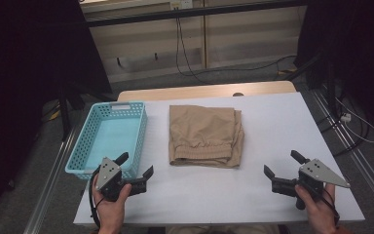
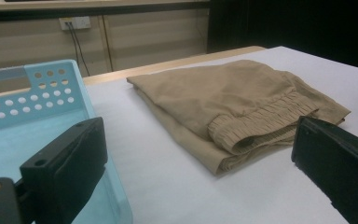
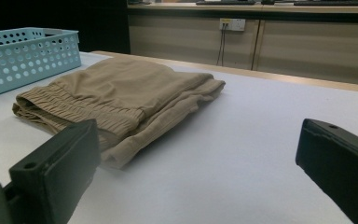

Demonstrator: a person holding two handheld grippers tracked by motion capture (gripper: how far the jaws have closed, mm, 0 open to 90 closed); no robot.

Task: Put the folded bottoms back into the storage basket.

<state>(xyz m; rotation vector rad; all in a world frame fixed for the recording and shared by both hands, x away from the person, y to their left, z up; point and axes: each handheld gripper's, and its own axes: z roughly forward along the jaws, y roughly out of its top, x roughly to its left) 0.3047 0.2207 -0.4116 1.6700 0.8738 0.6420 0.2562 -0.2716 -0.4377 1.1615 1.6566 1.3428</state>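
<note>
A folded pair of tan shorts lies in the middle of the white table, its elastic waistband toward the near edge. In the left gripper view the shorts lie ahead and to the right; in the right gripper view the shorts lie ahead and to the left. My left gripper rests near the front left, jaws wide apart, nothing between them. My right gripper rests near the front right, also open and empty. Both point toward the shorts from a short distance.
A light blue perforated basket stands at the table's left, empty, right beside my left gripper; the basket also fills the near left of the left gripper view. Cables and a wall socket lie beyond the table's far edge.
</note>
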